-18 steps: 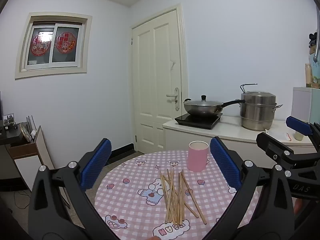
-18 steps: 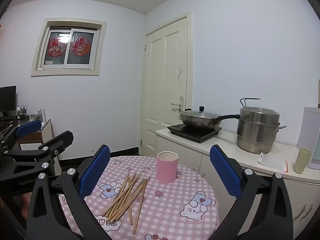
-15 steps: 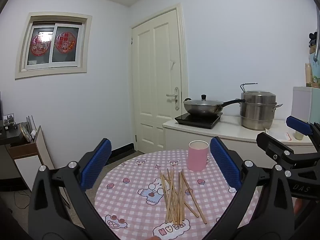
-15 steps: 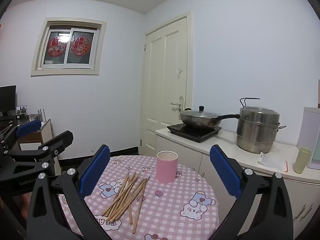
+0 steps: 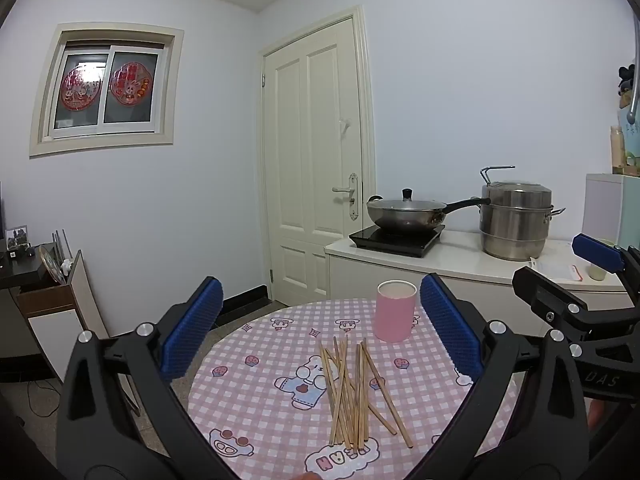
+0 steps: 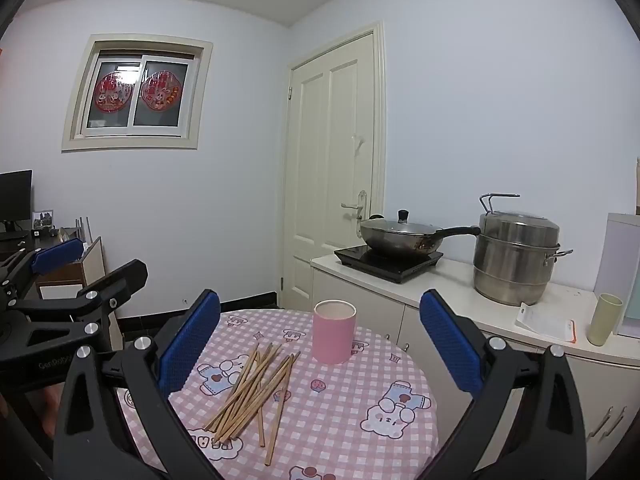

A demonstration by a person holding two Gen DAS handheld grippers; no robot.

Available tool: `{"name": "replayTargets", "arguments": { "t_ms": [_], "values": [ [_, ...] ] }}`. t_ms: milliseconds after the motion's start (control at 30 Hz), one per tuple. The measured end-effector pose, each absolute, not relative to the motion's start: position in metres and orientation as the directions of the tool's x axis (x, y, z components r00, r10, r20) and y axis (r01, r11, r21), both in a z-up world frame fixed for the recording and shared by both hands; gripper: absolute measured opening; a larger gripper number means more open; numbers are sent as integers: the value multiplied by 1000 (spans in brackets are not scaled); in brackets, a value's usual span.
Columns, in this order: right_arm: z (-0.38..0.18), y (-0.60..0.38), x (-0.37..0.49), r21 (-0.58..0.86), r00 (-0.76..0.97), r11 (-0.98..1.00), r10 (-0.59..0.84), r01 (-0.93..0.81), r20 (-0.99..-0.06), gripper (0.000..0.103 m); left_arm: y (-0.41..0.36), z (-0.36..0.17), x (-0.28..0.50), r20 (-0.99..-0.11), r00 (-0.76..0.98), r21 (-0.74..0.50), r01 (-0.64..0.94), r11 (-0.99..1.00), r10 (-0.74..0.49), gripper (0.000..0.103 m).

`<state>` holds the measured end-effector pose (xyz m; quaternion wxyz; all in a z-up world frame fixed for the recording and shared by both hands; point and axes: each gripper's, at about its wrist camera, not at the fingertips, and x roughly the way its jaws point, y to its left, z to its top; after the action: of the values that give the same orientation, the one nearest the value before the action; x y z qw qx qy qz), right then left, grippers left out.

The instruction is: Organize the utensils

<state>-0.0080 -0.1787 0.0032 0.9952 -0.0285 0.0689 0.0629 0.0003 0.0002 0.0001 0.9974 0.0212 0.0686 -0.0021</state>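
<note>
Several wooden chopsticks (image 5: 352, 392) lie in a loose pile on a round table with a pink checked cloth (image 5: 256, 392). Behind them stands an upright pink cup (image 5: 395, 317). My left gripper (image 5: 320, 328) hovers above the near table edge, open, with nothing between its blue pads. In the right wrist view the chopsticks (image 6: 252, 392) lie left of centre and the pink cup (image 6: 334, 332) stands beyond them. My right gripper (image 6: 320, 332) is open and empty too. Each gripper shows at the edge of the other's view.
A counter (image 6: 460, 300) behind the table carries an induction hob with a lidded wok (image 6: 400, 236), a steel steamer pot (image 6: 516, 260), a paper slip and a green cup (image 6: 604, 320). A white door (image 5: 316, 168) is behind. A desk and shelf (image 5: 44, 292) stand at left.
</note>
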Motion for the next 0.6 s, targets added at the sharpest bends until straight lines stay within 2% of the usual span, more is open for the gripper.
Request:
{"name": "replayTargets", "arguments": {
  "t_ms": [600],
  "values": [
    [2,-179,-7,-47,982,990,122,-130,-145,96,0,0,0,-136,991,43,5,999,1,97]
  ]
}}
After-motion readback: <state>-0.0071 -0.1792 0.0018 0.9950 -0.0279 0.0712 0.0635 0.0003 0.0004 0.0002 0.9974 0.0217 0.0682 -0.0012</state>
